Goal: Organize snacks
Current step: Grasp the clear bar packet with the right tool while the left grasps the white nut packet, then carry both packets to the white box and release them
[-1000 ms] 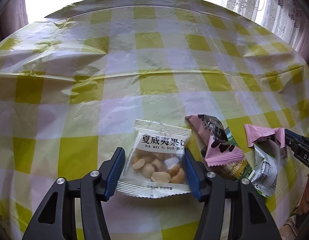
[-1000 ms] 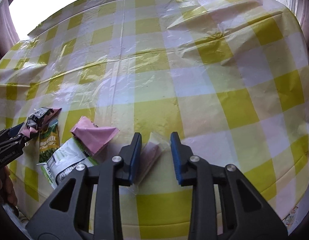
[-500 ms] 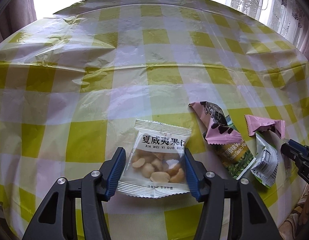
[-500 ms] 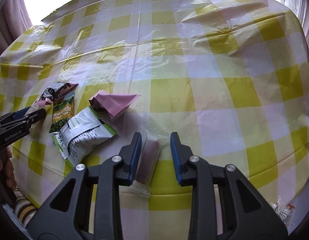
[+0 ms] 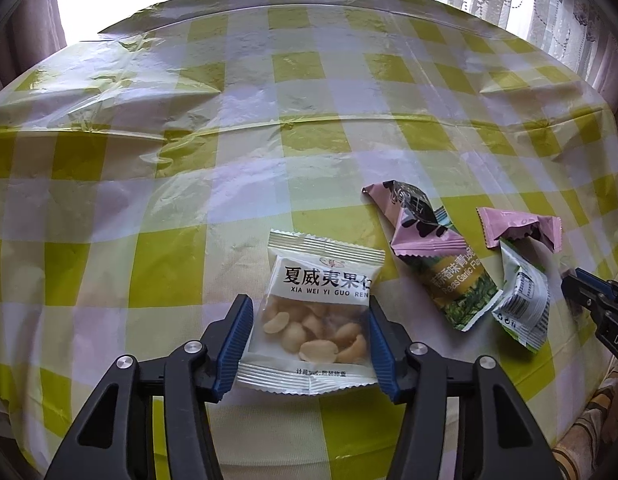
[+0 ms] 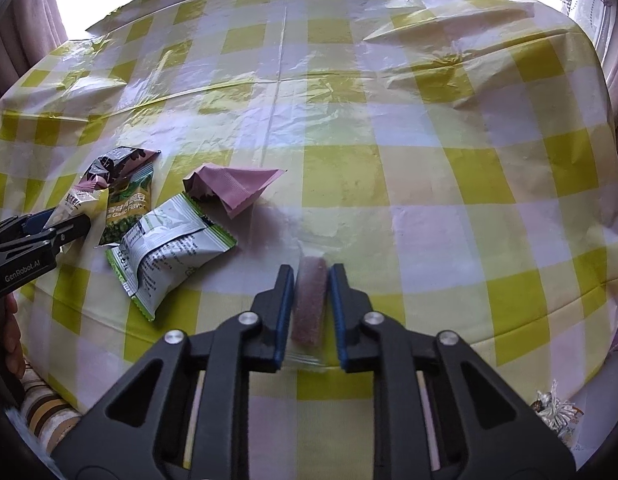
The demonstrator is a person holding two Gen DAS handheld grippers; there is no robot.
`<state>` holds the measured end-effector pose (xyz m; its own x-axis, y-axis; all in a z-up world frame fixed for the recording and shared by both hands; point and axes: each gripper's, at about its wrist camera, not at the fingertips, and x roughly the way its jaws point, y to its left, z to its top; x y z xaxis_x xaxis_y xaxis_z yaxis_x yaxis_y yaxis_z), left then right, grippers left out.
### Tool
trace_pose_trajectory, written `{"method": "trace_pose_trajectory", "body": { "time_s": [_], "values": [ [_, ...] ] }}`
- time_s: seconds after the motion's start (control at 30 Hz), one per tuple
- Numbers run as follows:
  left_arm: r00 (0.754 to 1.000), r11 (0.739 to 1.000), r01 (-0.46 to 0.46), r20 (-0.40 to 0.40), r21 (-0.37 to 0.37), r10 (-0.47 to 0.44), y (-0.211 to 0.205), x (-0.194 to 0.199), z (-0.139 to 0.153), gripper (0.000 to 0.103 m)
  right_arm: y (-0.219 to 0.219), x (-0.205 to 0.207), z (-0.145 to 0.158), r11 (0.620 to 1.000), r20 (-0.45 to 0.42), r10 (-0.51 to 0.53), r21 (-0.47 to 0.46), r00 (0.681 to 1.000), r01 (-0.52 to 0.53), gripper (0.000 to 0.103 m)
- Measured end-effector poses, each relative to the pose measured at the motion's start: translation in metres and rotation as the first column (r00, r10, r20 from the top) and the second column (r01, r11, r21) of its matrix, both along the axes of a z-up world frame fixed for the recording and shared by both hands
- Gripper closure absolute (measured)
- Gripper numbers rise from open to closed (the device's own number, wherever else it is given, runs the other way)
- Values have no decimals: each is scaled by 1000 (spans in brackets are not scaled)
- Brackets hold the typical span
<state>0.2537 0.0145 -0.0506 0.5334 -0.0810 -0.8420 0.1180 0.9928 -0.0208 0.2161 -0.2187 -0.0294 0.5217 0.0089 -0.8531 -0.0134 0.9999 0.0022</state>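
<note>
My left gripper (image 5: 311,312) is shut on a white nut packet (image 5: 315,316) with Chinese lettering, held over the checked tablecloth. My right gripper (image 6: 311,280) is shut on a small clear packet with a pinkish bar (image 6: 308,304). On the cloth lies a heap of snacks: a pink and black packet (image 5: 413,220), a green pea packet (image 5: 457,284), a plain pink packet (image 5: 517,228) and a white and green packet (image 5: 523,304). In the right wrist view the heap lies left of my gripper, with the white and green packet (image 6: 169,244) nearest and the left gripper (image 6: 49,232) beside it.
The round table (image 5: 189,140) wears a wrinkled yellow and white plastic cloth. Curtains and a bright window stand behind it. A crumpled wrapper (image 6: 557,412) lies off the table edge at the lower right. A striped cushion (image 6: 45,412) shows below the near edge.
Both grippers drew back toward the near edge, each keeping its packet. The right gripper's bar now sits straight between its fingers, and the heap looks farther off.
</note>
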Motion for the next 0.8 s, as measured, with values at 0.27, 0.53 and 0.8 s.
{"method": "trace_pose_trajectory", "body": {
  "time_s": [0.27,0.53,0.8],
  "values": [
    [998,999,-19,64,-43,22,13,-14,26,48,0,-11,7,998,33,21,57,999,-23,88],
    [991,993,22,137,-114,-6,-5,-44,60,48,-19,-29,30,992,96,9,128,995,-21,88],
    [979,986,126,176,-106,-106,-60,-62,87,48,-47,-55,47,985,128,-21,170,992,-1,88]
  ]
}}
